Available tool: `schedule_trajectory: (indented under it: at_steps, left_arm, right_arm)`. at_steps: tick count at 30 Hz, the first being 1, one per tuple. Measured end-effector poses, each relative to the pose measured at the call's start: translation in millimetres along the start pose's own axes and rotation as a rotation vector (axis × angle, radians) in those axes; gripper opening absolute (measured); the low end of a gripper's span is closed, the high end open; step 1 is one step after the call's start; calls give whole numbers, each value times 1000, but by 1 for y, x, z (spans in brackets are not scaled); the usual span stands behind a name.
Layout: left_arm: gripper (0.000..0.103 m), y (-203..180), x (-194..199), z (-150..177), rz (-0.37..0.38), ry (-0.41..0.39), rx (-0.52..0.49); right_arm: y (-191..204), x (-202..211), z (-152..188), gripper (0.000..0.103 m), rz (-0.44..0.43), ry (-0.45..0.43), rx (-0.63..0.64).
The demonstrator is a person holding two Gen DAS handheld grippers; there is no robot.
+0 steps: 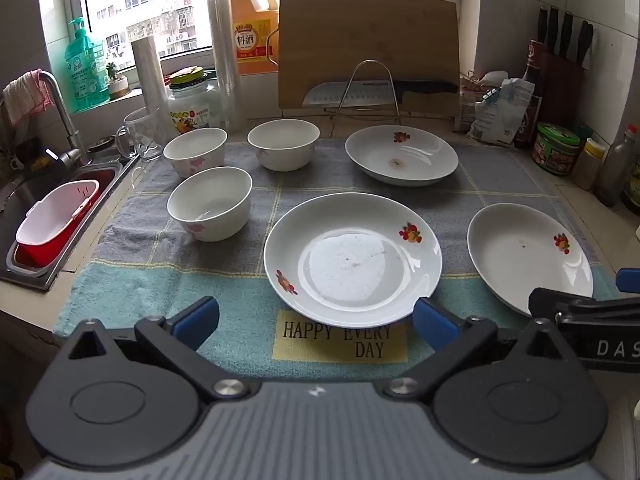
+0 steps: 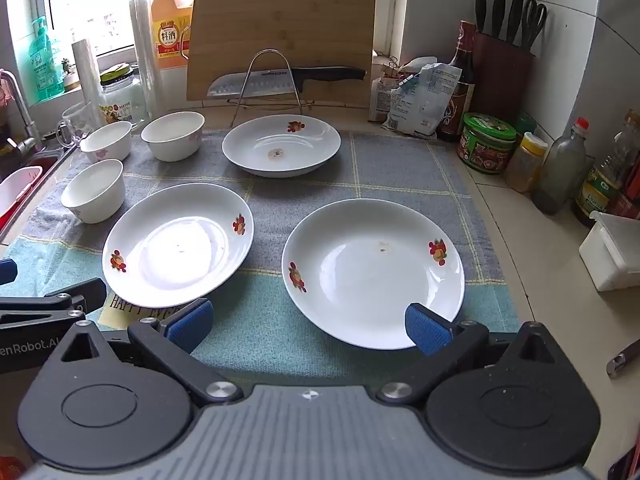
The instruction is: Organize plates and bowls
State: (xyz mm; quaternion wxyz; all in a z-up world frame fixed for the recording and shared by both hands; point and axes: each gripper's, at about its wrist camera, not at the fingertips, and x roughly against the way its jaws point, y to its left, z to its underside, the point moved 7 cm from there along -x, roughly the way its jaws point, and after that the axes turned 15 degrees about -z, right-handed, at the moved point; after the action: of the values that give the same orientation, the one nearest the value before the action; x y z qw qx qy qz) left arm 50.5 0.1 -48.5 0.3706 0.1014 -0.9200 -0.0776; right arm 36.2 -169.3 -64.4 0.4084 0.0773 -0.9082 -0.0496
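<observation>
Three white plates lie singly on the towel [image 1: 168, 304], none stacked: a middle plate [image 1: 352, 260] at the towel's near edge, a right-hand plate [image 2: 372, 272] beside it, and a far plate [image 1: 401, 155] before the wire rack [image 1: 368, 92]. They are judged to be glazed ceramic: stiff, fairly heavy, slick and liable to chip. Each is best taken at the raised rim, one jaw above and one below, since the flat centre offers no purchase.

Three white bowls, counted likewise, stand upright and apart at the towel's left: a near bowl [image 1: 210, 204], a left rear bowl [image 1: 196, 152] and a right rear bowl [image 1: 283, 144]. They are judged lighter but equally brittle and smooth; the thin wall at the lip is the natural hold.

The left gripper [image 1: 316, 322] is spread wide and empty before the middle plate; the right gripper [image 2: 308, 322] is likewise spread and empty, one pad overlapping the right-hand plate's near rim in view.
</observation>
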Motion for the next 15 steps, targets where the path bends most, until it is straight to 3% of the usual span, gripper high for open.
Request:
schedule_trajectory:
  at_steps: [15]
  left_arm:
    - [102, -3, 8, 0, -7, -16, -10]
  right_arm:
    - [0, 6, 0, 103, -2, -10, -1]
